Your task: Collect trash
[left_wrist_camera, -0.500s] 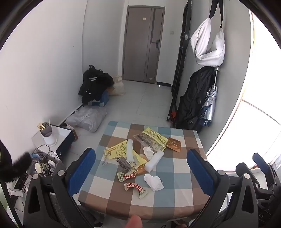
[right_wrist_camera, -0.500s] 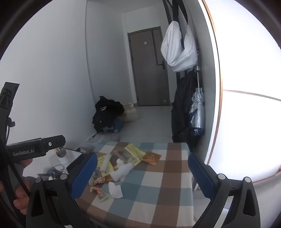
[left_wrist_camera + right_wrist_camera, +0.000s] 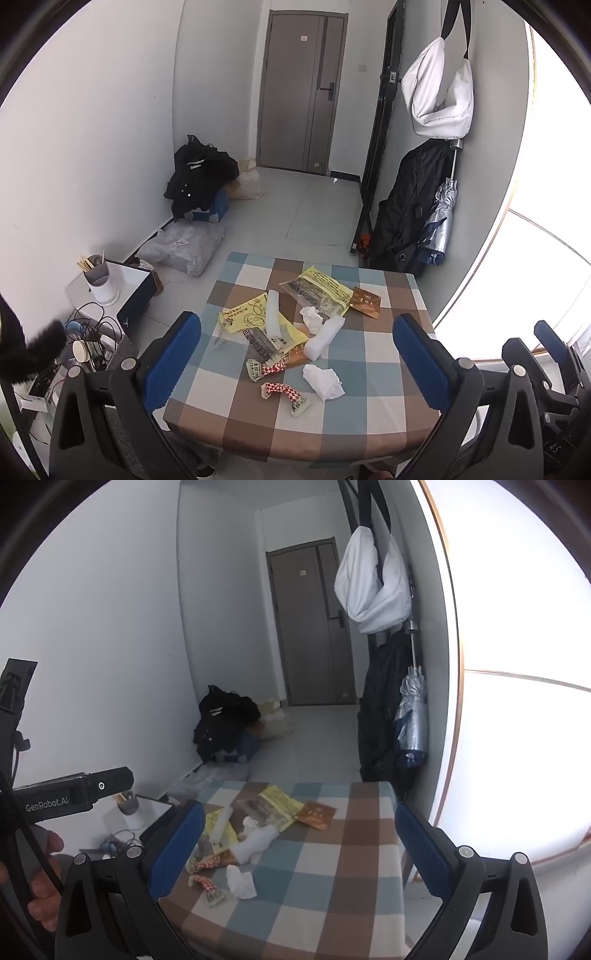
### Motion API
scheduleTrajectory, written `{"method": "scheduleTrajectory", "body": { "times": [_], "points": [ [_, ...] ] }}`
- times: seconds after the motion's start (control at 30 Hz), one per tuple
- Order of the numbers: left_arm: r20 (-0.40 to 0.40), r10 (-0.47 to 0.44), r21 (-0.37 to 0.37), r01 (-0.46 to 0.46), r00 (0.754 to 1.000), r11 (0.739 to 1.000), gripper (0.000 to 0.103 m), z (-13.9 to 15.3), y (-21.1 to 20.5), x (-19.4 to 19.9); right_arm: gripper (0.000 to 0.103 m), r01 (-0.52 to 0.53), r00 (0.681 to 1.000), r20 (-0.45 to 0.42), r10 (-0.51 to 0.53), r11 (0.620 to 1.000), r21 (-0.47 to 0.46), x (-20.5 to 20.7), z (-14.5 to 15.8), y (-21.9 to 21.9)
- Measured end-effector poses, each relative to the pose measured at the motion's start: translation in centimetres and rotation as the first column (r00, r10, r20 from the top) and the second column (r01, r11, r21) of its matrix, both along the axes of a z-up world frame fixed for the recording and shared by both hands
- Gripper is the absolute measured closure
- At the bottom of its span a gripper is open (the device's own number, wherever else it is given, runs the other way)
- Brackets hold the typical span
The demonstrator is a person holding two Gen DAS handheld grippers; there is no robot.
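Both fingers of the left gripper [image 3: 297, 363] stand wide apart and hold nothing; they hang above the near edge of the table [image 3: 373, 417], which has a checked cloth in blue, brown and white. The right gripper [image 3: 299, 849] is also spread wide and empty, over the same table from the right side. The trash lies in a loose heap on the left and middle part of the cloth. A yellow wrapper [image 3: 247, 314] is under a white foam piece [image 3: 272, 313], and a second white foam piece [image 3: 325, 338] lies tilted just beside it. Another yellow printed bag [image 3: 325, 290] lies farther back, touching a small brown packet [image 3: 365, 302]. One crumpled tissue [image 3: 312, 319] sits in the middle of the heap, and a second crumpled tissue [image 3: 324, 380] lies nearer, a little apart. Two red and white candy wrappers [image 3: 284, 393] lie at the near side of the heap.
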State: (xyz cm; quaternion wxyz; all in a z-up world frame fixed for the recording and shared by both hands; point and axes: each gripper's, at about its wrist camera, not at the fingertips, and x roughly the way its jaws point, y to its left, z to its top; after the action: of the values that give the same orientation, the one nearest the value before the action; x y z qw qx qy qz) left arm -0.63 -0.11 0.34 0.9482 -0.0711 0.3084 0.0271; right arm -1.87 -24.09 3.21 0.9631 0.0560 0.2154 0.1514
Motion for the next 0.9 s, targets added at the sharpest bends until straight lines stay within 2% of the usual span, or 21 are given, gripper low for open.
{"method": "scheduleTrajectory", "body": {
  "times": [0.3, 0.9],
  "points": [
    [-0.002, 0.007, 0.019, -0.007, 1.000, 1.000, 0.001, -0.07, 0.16, 0.04, 0.000, 0.001, 1.000, -0.003, -0.001, 1.000, 0.003, -0.26, -0.12, -0.15],
    [-0.031, 0.009, 0.003, -0.009, 0.999, 1.000, 0.001, -0.81, 0.63, 0.29, 0.000, 0.008, 1.000, 0.001, -0.008, 1.000, 0.011, -0.16, -0.47, 0.00]
  ]
}}
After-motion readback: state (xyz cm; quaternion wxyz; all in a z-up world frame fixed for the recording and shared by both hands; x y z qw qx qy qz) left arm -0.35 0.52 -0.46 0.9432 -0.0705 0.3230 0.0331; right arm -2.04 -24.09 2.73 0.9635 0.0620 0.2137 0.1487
